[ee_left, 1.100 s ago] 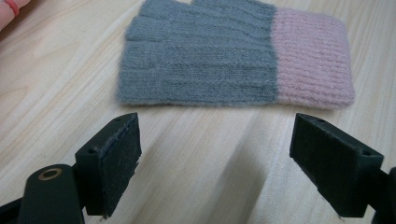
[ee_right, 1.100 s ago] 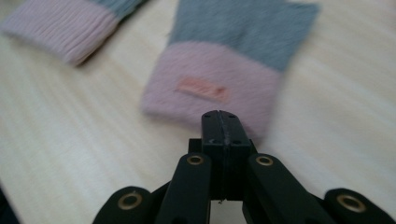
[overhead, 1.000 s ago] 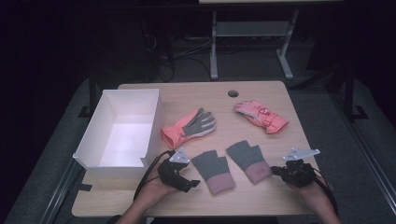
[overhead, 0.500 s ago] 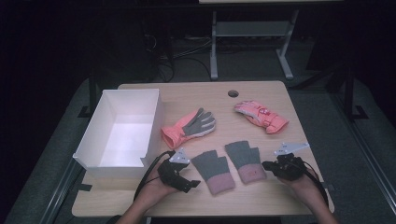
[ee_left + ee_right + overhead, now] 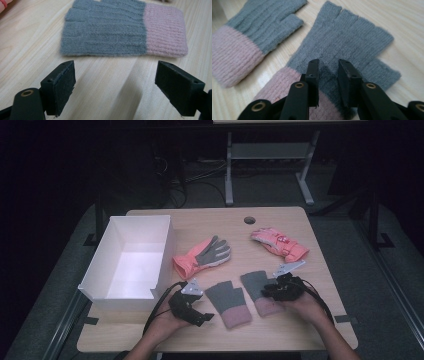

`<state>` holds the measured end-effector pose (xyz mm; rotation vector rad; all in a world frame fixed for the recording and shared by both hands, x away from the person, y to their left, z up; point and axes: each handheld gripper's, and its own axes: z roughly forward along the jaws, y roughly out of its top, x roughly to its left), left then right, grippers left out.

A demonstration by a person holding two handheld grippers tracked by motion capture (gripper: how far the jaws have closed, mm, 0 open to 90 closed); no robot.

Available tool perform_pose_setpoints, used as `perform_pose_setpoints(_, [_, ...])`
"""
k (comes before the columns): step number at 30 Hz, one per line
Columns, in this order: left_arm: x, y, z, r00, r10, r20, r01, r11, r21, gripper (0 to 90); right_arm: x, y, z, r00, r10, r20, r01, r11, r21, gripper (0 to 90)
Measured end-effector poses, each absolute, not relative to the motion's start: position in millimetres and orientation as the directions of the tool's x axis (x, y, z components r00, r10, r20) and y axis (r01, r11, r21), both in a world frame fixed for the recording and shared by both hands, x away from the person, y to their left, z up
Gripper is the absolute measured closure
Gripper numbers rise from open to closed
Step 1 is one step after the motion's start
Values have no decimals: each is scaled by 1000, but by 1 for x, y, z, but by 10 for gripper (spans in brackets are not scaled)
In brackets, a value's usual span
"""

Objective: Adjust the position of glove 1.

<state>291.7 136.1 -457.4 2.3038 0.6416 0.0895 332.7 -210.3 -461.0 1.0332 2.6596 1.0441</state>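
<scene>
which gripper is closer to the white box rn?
Left. The left gripper sits just off the white box at its near right corner; the right gripper is farther right, over the right grey-and-pink glove.

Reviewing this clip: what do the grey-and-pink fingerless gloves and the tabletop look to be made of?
Fingerless gloves: soft ribbed knit, likely wool or acrylic; fuzzy edges and rib lines show. Tabletop: pale wood or wood-look laminate, smooth with a light sheen; grain streaks run across it.
</scene>
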Motion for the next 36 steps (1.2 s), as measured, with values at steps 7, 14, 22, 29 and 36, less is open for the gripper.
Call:
perform_pose_setpoints(7, [291,134,-458,870,476,-124,428,-608,668,162,329,-209,-464,-753,650,106,548,528,649,878])
perform_pose_setpoints(14, [293,138,-457,876,469,-110,417,-623,662,162,328,-214,-458,-743,656,135,557,492,669,888])
perform_pose_setpoints(22, [293,138,-457,873,475,-114,422,-616,664,162,324,-217,-439,-747,643,169,544,445,711,888])
perform_pose_setpoints(29, [293,138,-457,871,477,-119,426,-609,669,162,322,-208,-420,-773,604,194,511,412,755,888])
perform_pose_setpoints(36, [293,139,-456,869,481,-117,426,-606,671,161,316,-183,-412,-798,564,212,505,435,746,887])
